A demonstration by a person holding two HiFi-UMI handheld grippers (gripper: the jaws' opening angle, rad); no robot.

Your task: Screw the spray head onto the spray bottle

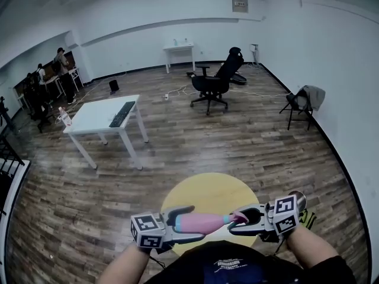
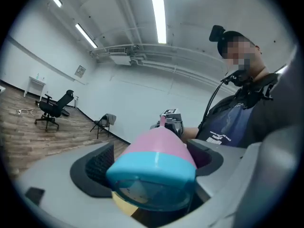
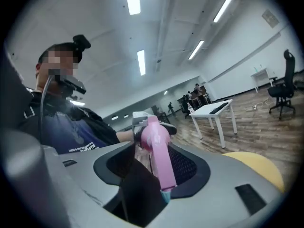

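While the left gripper (image 1: 188, 222) stands with its jaws wide around the blue base (image 2: 152, 172) of the spray bottle (image 2: 159, 146), one ribbed pad (image 2: 99, 164) showing bare beside it, the right gripper (image 1: 241, 219) has narrower jaws pressed on the pink spray head (image 3: 154, 136). Only the right gripper view shows the head's lever (image 3: 164, 170) lying along the near jaw. Only the head view shows the whole bottle: level, its long axis running side to side, base leftward, head rightward, above a round yellow table (image 1: 207, 188). Farther off stands a white table (image 1: 95, 118).
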